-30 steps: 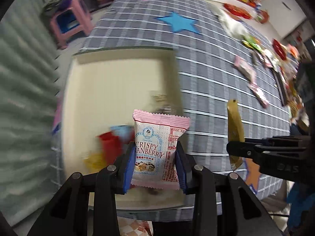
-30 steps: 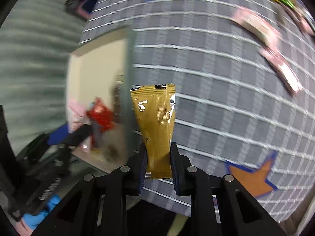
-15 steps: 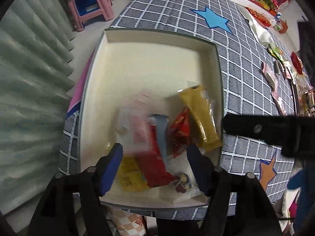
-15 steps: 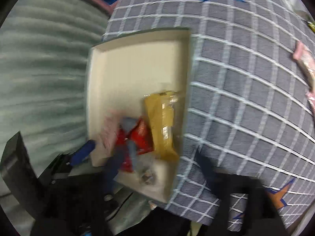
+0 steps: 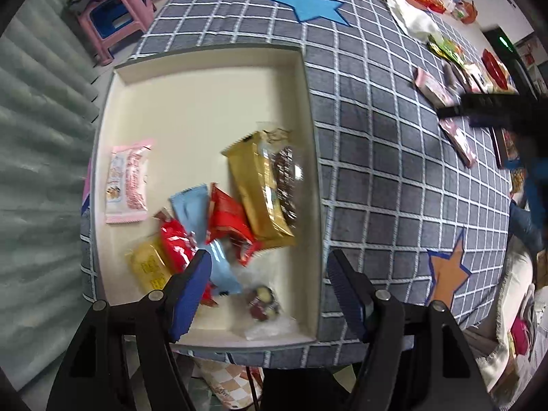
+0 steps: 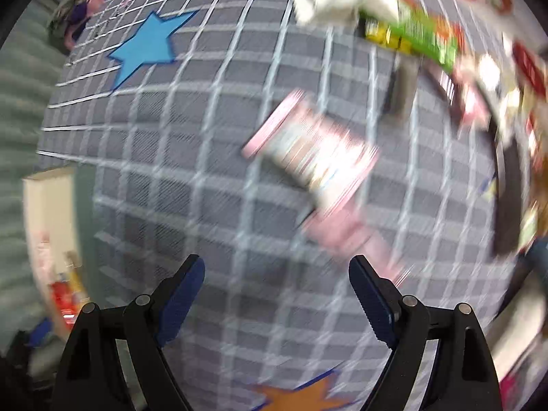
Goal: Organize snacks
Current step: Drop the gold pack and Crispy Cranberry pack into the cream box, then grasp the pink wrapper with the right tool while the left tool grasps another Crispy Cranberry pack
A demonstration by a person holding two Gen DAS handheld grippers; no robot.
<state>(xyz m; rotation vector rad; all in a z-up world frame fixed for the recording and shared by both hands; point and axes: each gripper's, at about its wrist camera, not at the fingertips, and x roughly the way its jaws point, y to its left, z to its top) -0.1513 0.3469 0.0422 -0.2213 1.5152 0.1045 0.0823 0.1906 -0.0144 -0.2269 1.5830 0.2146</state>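
Note:
A cream tray (image 5: pixel 205 96) sits on the grey checked tablecloth and holds several snacks: a pink cranberry packet (image 5: pixel 127 179), a gold packet (image 5: pixel 258 191), red (image 5: pixel 227 222) and blue (image 5: pixel 191 212) packets. My left gripper (image 5: pixel 269 286) is open and empty above the tray's near end. My right gripper (image 6: pixel 276 291) is open and empty over the cloth, facing two pink packets (image 6: pixel 310 156); its view is blurred. The right gripper also shows in the left wrist view (image 5: pixel 479 106).
More snacks lie along the table's far right (image 5: pixel 455 68), with a green packet (image 6: pixel 424 39). A pink stool (image 5: pixel 113 20) stands beyond the table's left. Blue (image 5: pixel 310 7) and orange (image 5: pixel 447 274) stars mark the cloth. The tray edge (image 6: pixel 48 226) is at left.
Both grippers opened: the pink cranberry packet and the gold packet dropped into the tray. The right gripper then swung right toward the pink packets on the cloth.

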